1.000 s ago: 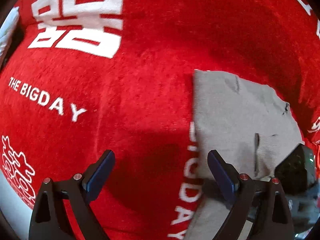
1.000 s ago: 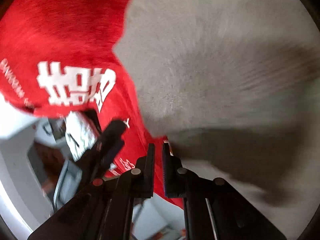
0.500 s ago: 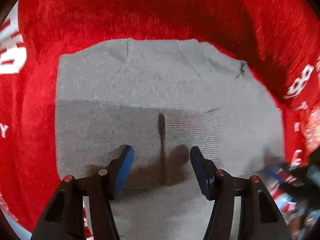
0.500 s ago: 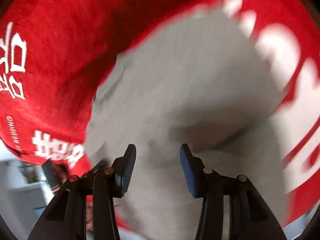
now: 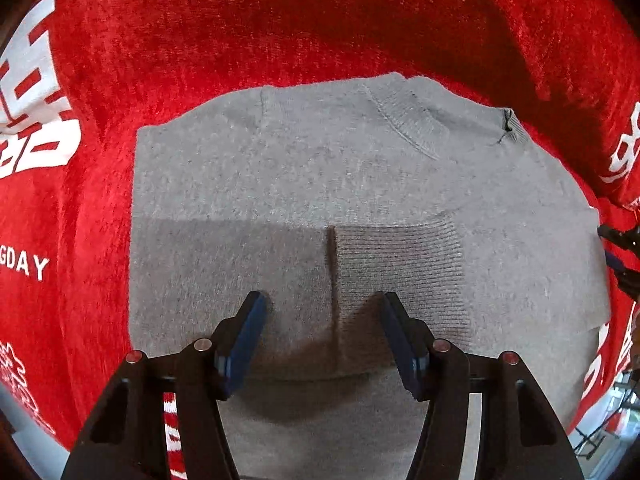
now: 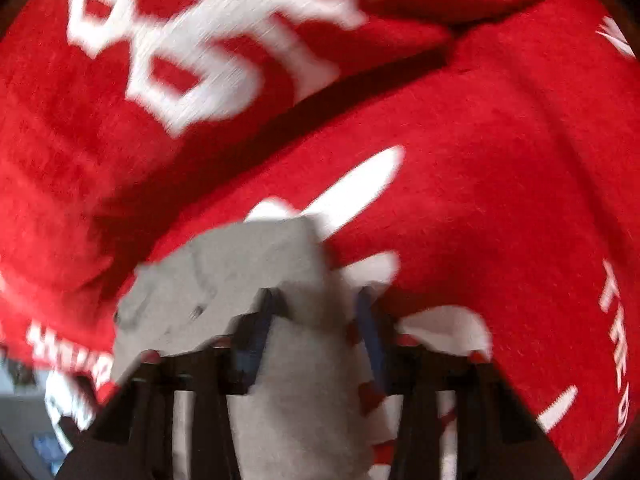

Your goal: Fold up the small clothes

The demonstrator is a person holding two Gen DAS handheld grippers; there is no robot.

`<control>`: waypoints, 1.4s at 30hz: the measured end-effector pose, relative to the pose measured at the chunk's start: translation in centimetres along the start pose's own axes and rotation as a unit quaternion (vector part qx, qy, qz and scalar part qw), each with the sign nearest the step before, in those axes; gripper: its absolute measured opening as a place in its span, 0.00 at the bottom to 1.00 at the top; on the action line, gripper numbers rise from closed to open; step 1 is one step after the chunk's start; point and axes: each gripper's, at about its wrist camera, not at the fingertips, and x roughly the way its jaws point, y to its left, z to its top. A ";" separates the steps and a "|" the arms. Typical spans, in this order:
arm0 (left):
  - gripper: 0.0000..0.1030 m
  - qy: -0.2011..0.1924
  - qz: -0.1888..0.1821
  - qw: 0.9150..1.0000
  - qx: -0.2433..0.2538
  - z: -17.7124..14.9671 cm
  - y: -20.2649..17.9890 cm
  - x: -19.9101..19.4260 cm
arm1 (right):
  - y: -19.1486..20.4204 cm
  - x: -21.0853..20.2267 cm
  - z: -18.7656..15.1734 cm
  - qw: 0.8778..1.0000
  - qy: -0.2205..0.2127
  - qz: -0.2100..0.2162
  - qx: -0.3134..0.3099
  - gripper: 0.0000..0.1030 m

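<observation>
While I am looking down through the left camera, I am seeing the grey sweater (image 5: 320, 168) lying flat on a fuzzy red blanket (image 5: 280, 20). Its neck hole (image 5: 404, 120) is sitting at the far side, a bit to the right. A sleeve is lying folded across the body, and its ribbed cuff (image 5: 400, 264) is resting near the middle of the cloth. My left gripper (image 5: 322, 320) is pointing down over the near part of the sweater. Its jaws have just been closing in a bit, but they are standing apart and are not pinching anything. The cuff's edge is lying under the gap between the two blue pads (image 5: 248, 332). White letters (image 5: 24, 268) are showing on the blanket off to the left. Through the right camera everything is looking smeary. My right gripper (image 6: 314, 312) is sitting at one edge of the sweater (image 6: 240, 264), with the red blanket (image 6: 480, 160) spreading out past it. Its jaws have just been closing, and a bunch of grey cloth is filling the space between them, so they are squeezing the sweater. That bunch is standing up a little off the blanket. Big white marks (image 6: 208, 40) are showing on a fold of the blanket at the far side.
</observation>
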 end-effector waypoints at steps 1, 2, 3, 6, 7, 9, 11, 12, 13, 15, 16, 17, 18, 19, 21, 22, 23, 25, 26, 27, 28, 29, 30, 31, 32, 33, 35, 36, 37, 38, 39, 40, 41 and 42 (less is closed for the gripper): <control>0.60 -0.001 0.003 1.000 -0.002 0.0 -0.2 0.1 | 0.7 -0.3 0.0 0.999 -0.004 -0.013 -0.033 0.07; 0.60 -0.002 0.006 1.000 -0.002 -0.1 -0.5 0.1 | 1.6 -0.8 0.0 0.997 -0.008 -0.030 -0.073 0.07; 0.60 -0.002 0.010 1.000 -0.002 -0.2 -0.6 0.1 | 2.1 -1.1 0.0 0.994 -0.015 -0.048 -0.098 0.07; 0.60 -0.004 0.018 1.000 0.001 -0.5 -1.1 0.2 | 1.2 -0.8 0.4 0.986 -0.014 -0.096 -0.133 0.07; 0.60 -0.006 0.019 1.000 0.003 -0.6 -1.3 0.2 | 0.7 -0.3 0.4 0.985 -0.009 -0.109 -0.135 0.07; 0.61 -0.009 0.021 1.000 0.006 -0.8 -1.5 0.2 | 0.3 -0.4 0.4 0.985 -0.020 -0.114 -0.131 0.08; 0.61 -0.008 0.022 1.000 0.007 -1.1 -1.8 0.2 | 0.0 -1.0 0.3 0.985 -0.026 -0.125 -0.117 0.10; 0.61 -0.007 0.022 1.000 0.008 -1.3 -1.8 0.1 | -0.1 -1.4 0.3 0.985 -0.025 -0.130 -0.112 0.10; 0.61 -0.006 0.022 1.000 0.009 -1.4 -1.9 0.1 | -0.1 -2.0 0.1 0.984 -0.025 -0.135 -0.111 0.10; 0.61 -0.004 0.024 1.000 0.011 -2.3 -2.0 -0.5 | 0.1 -3.1 -0.4 0.984 -0.026 -0.135 -0.116 0.10; 0.61 -0.004 0.024 1.000 0.011 -2.4 -1.9 -0.8 | 0.3 -3.7 -0.9 0.984 -0.025 -0.127 -0.119 0.10; 0.61 -0.003 0.025 1.000 0.009 -2.7 -1.9 -1.0 | 0.5 -4.3 -1.4 0.985 -0.020 -0.118 -0.122 0.10; 0.61 -0.003 0.026 1.000 0.007 -2.9 -1.9 -1.2 | 0.7 -4.8 -2.0 0.986 -0.015 -0.109 -0.125 0.10; 0.61 -0.003 0.028 1.000 0.005 -3.1 -1.9 -1.5 | 0.8 -5.2 -2.5 0.987 -0.012 -0.101 -0.127 0.10; 0.61 -0.002 0.030 1.000 0.003 -3.6 -2.1 -2.0 | 1.3 -5.6 -3.7 0.988 -0.006 -0.087 -0.131 0.10; 0.61 -0.001 0.030 1.000 0.003 -4.1 -2.4 -2.2 | 1.6 -5.4 -4.3 0.987 -0.002 -0.085 -0.133 0.09; 0.61 0.002 0.031 1.000 0.002 -4.3 -2.5 -2.3 | 1.8 -4.8 -5.0 0.987 0.003 -0.087 -0.134 0.10; 0.61 0.004 0.033 0.999 0.003 -4.5 -2.7 -2.3 | 1.9 -3.7 -6.0 0.986 0.016 -0.096 -0.136 0.10; 0.61 0.002 0.034 0.999 0.002 -4.6 -2.8 -2.4 | 1.6 -2.7 -6.3 0.984 0.024 -0.108 -0.138 0.09; 0.61 0.002 0.034 0.999 0.001 -4.7 -2.8 -2.5 | 1.2 -2.1 -6.6 0.983 0.030 -0.117 -0.141 0.09; 0.61 0.001 0.034 0.999 0.001 -4.9 -2.8 -2.5 | 1.3 -1.8 -7.0 0.982 0.028 -0.117 -0.144 0.09; 0.61 0.002 0.035 0.999 0.000 -4.8 -2.9 -2.6 | 1.3 -2.0 -7.1 0.982 0.020 -0.113 -0.148 0.09; 0.61 0.002 0.035 0.999 0.000 -4.9 -2.9 -2.5 | 1.2 -2.2 -7.1 0.982 0.021 -0.116 -0.150 0.09; 0.61 0.003 0.035 0.999 0.000 -4.7 -2.9 -2.3 | 0.9 -2.6 -7.1 0.981 0.023 -0.122 -0.150 0.09; 0.61 0.004 0.035 0.999 0.000 -4.8 -3.0 -2.3 | 0.5 -3.1 -7.0 0.981 0.026 -0.124 -0.148 0.09; 0.61 0.006 0.035 0.999 0.000 -5.0 -3.0 -2.3 | 0.8 -3.2 -7.3 0.981 0.029 -0.126 -0.144 0.09; 0.61 0.013 0.035 0.999 0.002 -4.6 -3.0 -2.4 | 0.6 -4.2 -7.4 0.982 0.030 -0.130 -0.137 0.12; 0.61 0.018 0.037 0.999 0.004 -4.7 -3.2 -2.3 | 0.4 -4.7 -7.4 0.982 0.029 -0.129 -0.133 0.14; 0.61 0.022 0.040 0.999 0.007 -4.9 -3.3 -2.3 | 0.1 -5.3 -7.5 0.983 0.029 -0.127 -0.130 0.14; 0.61 0.026 0.044 0.999 0.011 -5.1 -3.5 -2.3 | 0.1 -5.3 -9.0 0.984 0.030 -0.123 -0.125 0.14; 0.61 0.029 0.047 0.998 0.013 -5.3 -3.7 -2.3 | 0.0 -5.5 -9.2 0.985 0.032 -0.120 -0.121 0.14; 0.61 0.030 0.048 0.998 0.014 -5.5 -3.9 -2.5 | 0.1 -5.5 -9.8 0.985 0.034 -0.118 -0.119 0.14; 0.61 0.031 0.046 0.998 0.015 -5.8 -4.2 -2.7 | 0.5 -5.4 -10.2 0.986 0.036 -0.115 -0.117 0.14; 0.61 0.032 0.044 0.998 0.015 -5.9 -4.5 -2.8 | 0.5 -5.4 -10.4 0.986 0.037 -0.112 -0.116 0.14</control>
